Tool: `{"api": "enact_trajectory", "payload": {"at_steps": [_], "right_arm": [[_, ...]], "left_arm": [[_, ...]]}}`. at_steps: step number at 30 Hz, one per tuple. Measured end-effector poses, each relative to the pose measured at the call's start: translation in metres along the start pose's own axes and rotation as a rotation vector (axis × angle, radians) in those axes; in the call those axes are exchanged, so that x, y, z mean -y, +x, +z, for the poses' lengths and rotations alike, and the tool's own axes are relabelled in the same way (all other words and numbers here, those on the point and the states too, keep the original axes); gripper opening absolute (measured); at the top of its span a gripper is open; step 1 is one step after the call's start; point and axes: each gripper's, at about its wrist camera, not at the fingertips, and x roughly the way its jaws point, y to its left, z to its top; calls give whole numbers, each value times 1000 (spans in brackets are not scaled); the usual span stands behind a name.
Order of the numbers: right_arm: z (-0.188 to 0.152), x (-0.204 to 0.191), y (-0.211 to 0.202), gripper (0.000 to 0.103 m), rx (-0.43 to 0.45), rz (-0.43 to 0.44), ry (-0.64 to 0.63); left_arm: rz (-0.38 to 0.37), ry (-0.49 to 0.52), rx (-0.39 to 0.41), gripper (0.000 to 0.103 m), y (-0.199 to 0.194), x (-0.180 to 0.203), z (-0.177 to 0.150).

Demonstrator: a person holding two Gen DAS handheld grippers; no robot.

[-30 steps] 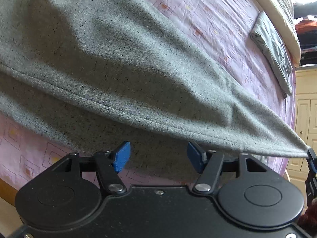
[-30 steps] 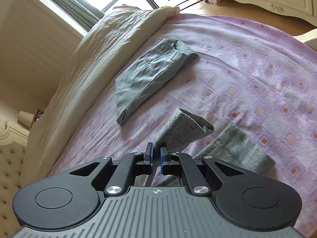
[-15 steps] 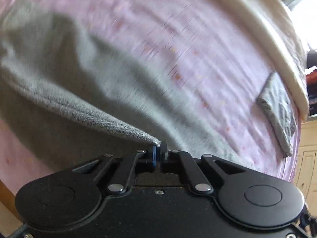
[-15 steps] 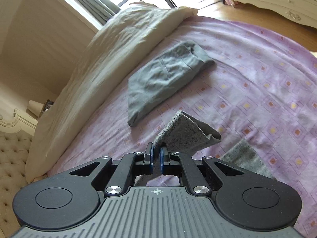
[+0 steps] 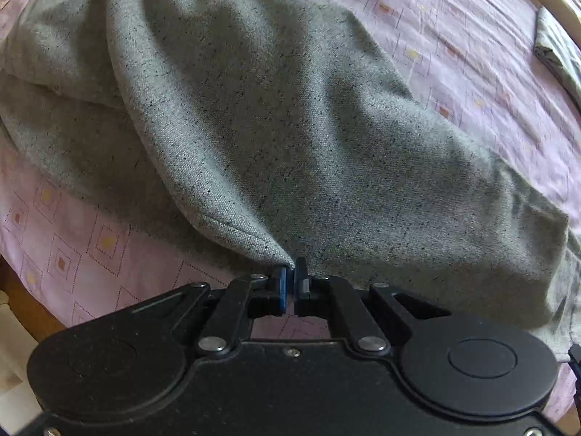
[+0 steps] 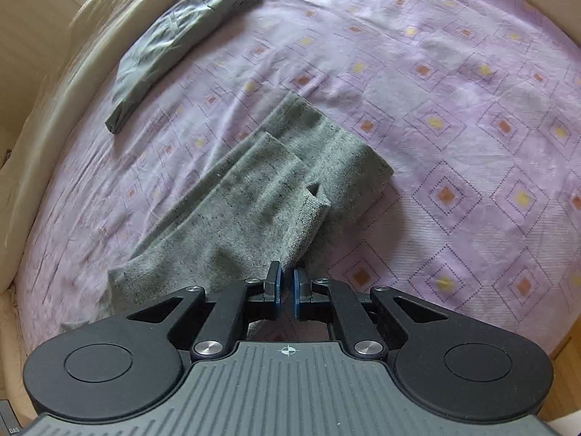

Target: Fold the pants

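On the lilac patterned bedsheet (image 6: 472,116) lie the grey speckled pants (image 5: 290,127), and the change is plain: a second ago our left gripper (image 5: 289,279) stood with its blue pads wide apart under a hem it had not touched, and now its jaws are pressed together on a corner of that hem, the cloth bunching down into the pinch. Our right gripper (image 6: 285,287) keeps the narrow clamp it had on its own corner, but where the cloth hung lifted before, it now lies spread flat, one layer laid over another, the bed much nearer the camera. We judge that both corners are now held and one fold is laid down, so the next fold or a smoothing pull can start. How far the fabric runs into either grip is hidden behind the fingers. Waistband and leg ends cannot be told apart here, and the pants run off the left view's edges. Another folded grey garment (image 6: 170,47) sits well apart near the cream duvet (image 6: 54,116), its far end blurred.
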Motion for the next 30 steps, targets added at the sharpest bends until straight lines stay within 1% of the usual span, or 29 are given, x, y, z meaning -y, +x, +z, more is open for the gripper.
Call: {"api": "enact_trajectory", "payload": {"at_steps": [2,4,5,6,7,8,9,10,12,13,14,15,17,19,21,22,26,28,30], "right_arm": [[5,-9,-15,6,43,25,-62],[10,-12,-28,7,79,48,-101],[12,-10,-28,8,71,33,-103],[14,-8,-23,8,31,5,-101],[19,-2,-12,8,-47,-39,-89],[20,3,-9,9,-81,-67,-75],[21,5,-11,12,-73,-76,-70],[21,5,-18,12,-32,-75,-87],[26,-1,-32,14,73,-65,-156],[32,-4,-34,17,120,-37,-197],[40,-5,-31,24,138,-15,-225],[47,-7,-25,28,133,2,-249],[67,-6,-3,29,87,23,-312],[81,-5,22,29,31,2,-381],[89,-3,40,29,-14,-21,-421],[90,-2,43,29,-30,-21,-428],[91,2,53,29,-83,51,-435],[88,0,57,29,-102,41,-456],[86,3,60,29,-111,34,-445]], "left_arm": [[-33,47,53,5,-16,9,2],[-44,107,105,5,-29,20,4],[-40,134,116,5,-32,25,3],[-27,149,103,5,-28,28,3],[-8,151,81,5,-22,29,2],[15,146,44,5,-11,28,1],[24,136,16,5,-3,26,0],[23,121,7,5,1,24,-2],[17,98,18,5,1,19,-3],[11,86,20,5,0,16,-3],[6,75,20,5,0,14,-3],[3,70,21,5,-1,11,-5],[4,67,22,5,-1,9,-5],[11,68,24,5,-2,10,-4],[16,66,29,5,-5,7,-12],[20,64,30,5,-5,8,-12],[31,55,28,5,-8,11,-15],[35,55,24,5,-7,11,-14],[40,60,19,5,-6,12,-13]]}}
